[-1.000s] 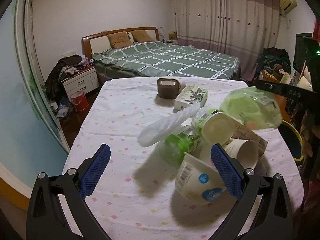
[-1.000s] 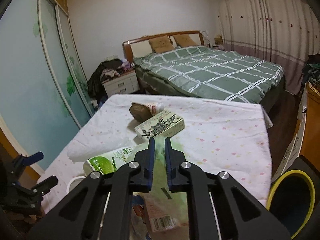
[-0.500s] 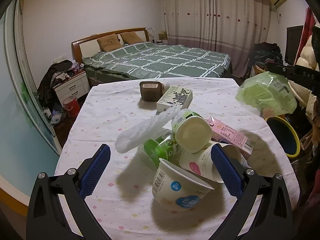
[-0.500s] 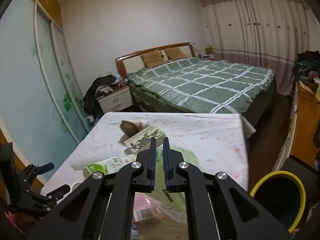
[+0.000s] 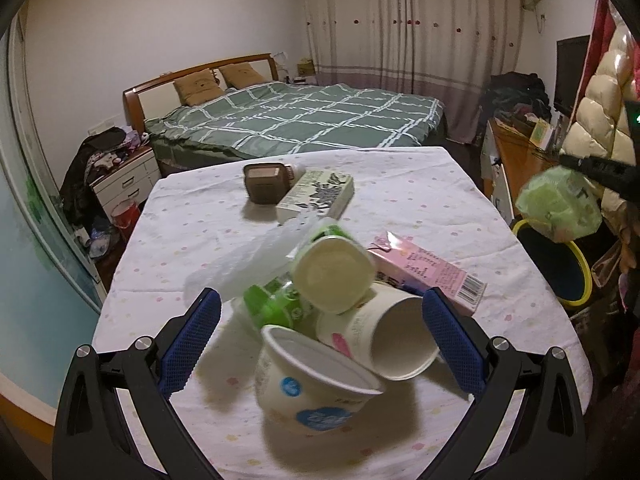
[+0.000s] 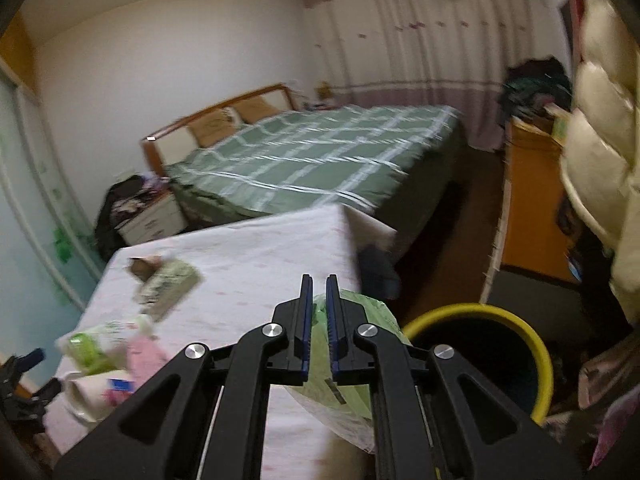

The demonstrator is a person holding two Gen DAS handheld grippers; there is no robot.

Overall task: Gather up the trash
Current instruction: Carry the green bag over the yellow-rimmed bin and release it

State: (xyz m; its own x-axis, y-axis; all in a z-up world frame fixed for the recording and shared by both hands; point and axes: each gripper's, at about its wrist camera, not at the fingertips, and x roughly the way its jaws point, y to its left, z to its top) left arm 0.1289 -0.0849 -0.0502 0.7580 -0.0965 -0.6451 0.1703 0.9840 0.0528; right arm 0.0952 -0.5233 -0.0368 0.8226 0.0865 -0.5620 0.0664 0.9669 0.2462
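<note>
My left gripper (image 5: 320, 340) stands open low over a pile of trash on the spotted tablecloth (image 5: 400, 208). The pile holds a white cup with blue marks (image 5: 312, 384), a paper cup (image 5: 392, 336), a green-and-cream tub (image 5: 332, 272), a green bottle (image 5: 272, 308), a pink carton (image 5: 428, 276) and a clear plastic bag (image 5: 240, 264). The pads touch none of it. My right gripper (image 6: 316, 300) is shut on a green plastic wrapper (image 6: 348, 360), which hangs past the table's right edge beside the yellow-rimmed bin (image 6: 480, 307). The left wrist view shows that wrapper (image 5: 560, 208) above the bin (image 5: 560, 268).
A brown box (image 5: 266, 182) and a flower-printed box (image 5: 316, 198) lie at the far side of the table. Behind it stands a bed with a green checked cover (image 5: 300, 120). A cream padded jacket (image 6: 600, 152) and an orange cabinet (image 6: 532, 200) crowd the right, close to the bin.
My right gripper has swung right with the green wrapper, from over the table to beside the bin. My left gripper has shifted so the cups sit more centrally between its fingers.
</note>
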